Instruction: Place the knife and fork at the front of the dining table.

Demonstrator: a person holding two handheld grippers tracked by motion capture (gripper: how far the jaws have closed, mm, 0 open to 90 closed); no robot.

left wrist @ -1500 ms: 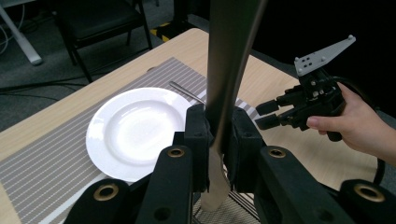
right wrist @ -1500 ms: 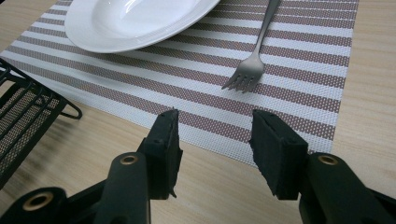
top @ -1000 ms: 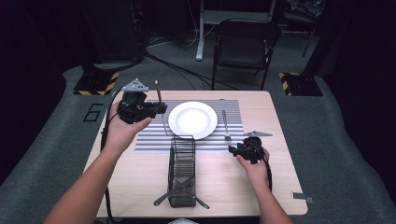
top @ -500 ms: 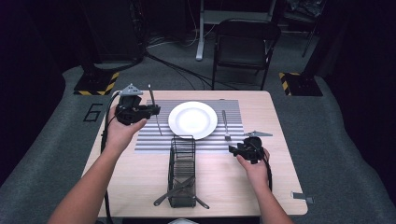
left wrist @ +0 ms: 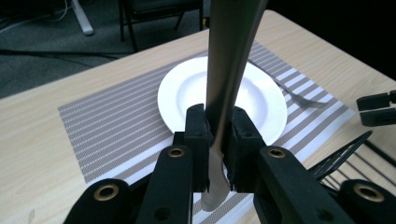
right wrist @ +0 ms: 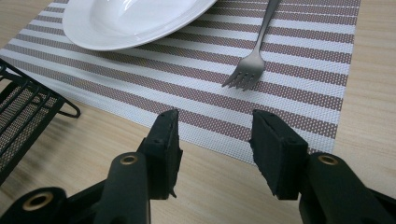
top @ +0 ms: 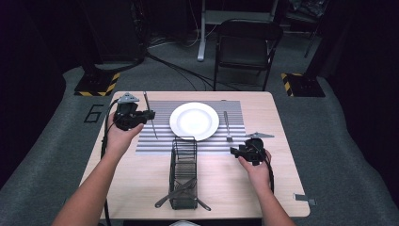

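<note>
One desk (top: 141, 188) carries one striped placemat (top: 160, 143), one white plate (top: 194, 121), one wire caddy (top: 183, 174) and one fork (top: 227, 126) right of the plate. The knife (top: 150, 120), clenched in the left tongs (top: 149, 114), has been lowered toward the mat's left side since a second ago: placement is judged near. The right tongs (right wrist: 212, 140) are released, empty.

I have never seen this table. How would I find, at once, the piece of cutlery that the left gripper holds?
Start at the white plate in the middle of the striped placemat. Left of the plate, the left gripper is shut on a table knife, a plain silver blade with a rounded tip. Unlike the fork lying flat right of the plate, it is clamped between black jaws.
</note>
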